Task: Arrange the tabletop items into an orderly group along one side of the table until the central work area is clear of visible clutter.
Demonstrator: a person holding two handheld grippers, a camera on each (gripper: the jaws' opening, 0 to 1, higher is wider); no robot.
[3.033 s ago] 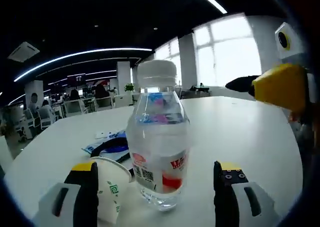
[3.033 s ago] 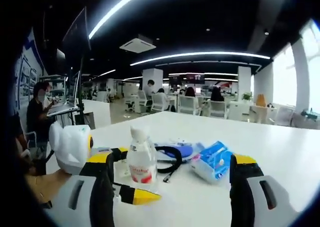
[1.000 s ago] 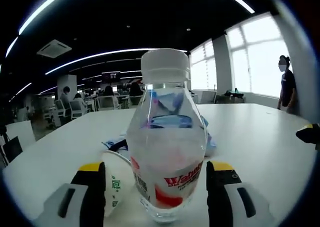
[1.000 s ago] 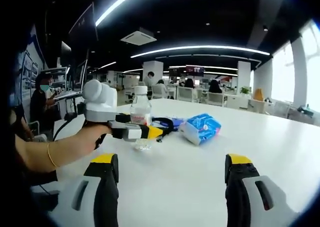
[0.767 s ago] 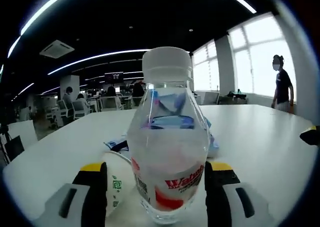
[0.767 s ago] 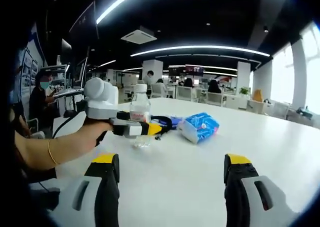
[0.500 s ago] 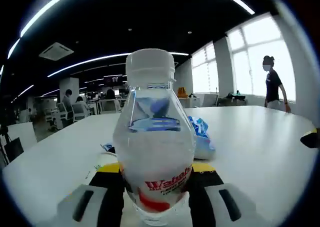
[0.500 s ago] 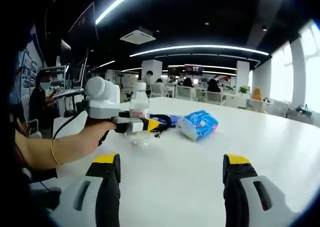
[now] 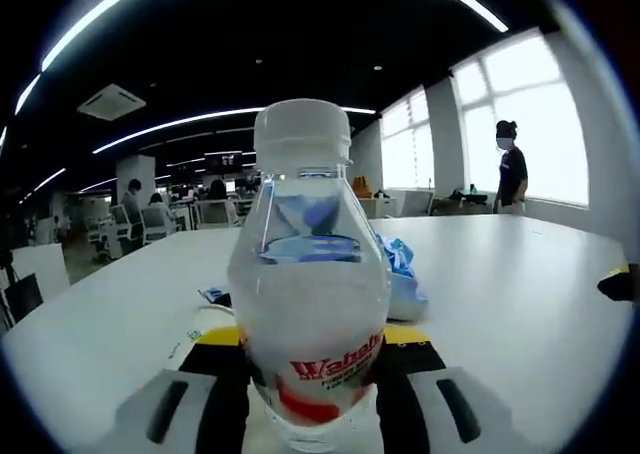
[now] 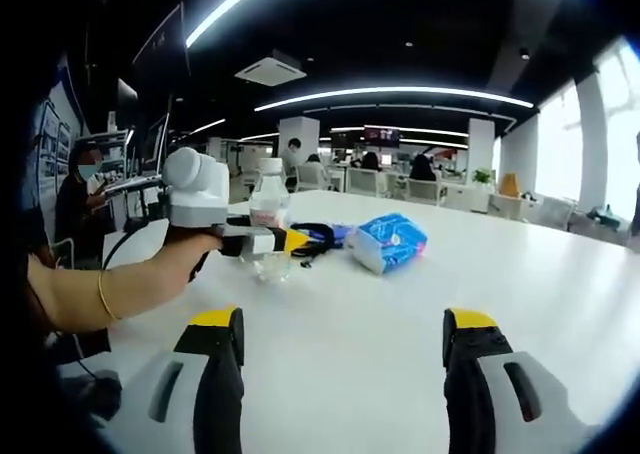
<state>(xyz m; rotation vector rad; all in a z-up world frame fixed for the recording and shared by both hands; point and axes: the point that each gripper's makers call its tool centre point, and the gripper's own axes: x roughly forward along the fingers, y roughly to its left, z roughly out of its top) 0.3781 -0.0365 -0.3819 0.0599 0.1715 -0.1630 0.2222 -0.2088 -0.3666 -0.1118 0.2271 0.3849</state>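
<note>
**Tool clamped on the water bottle, other tool waiting spread**

Left tool (image 9: 312, 349) pinches the water bottle (image 9: 308, 304) low on its body, at the red label, both jaws pressed against the clear plastic. In the right gripper view I see the same left tool (image 10: 262, 239) at about 10 o'clock, a hand (image 10: 178, 256) behind it, the water bottle (image 10: 268, 212) upright on the white table (image 10: 400, 314) beside a black cable (image 10: 312, 236) and a blue tissue pack (image 10: 385, 240). My right tool (image 10: 340, 374) hangs spread over bare table, holding nothing.

I judge the bottle nearly full, so fairly heavy for its size; thin walls will give under pressure and the plastic is slick. The low hold keeps the weight under control, though the top may sway. Behind it in the left gripper view, the tissue pack (image 9: 402, 274) sits at 2 o'clock and a paper cup (image 9: 205, 324) edge at 8 o'clock.

Against one second ago, the left jaws, then standing apart either side of the bottle, have come together on it. Three seconds ago the right tool was close up to this group; now it looks at it from farther off.
</note>
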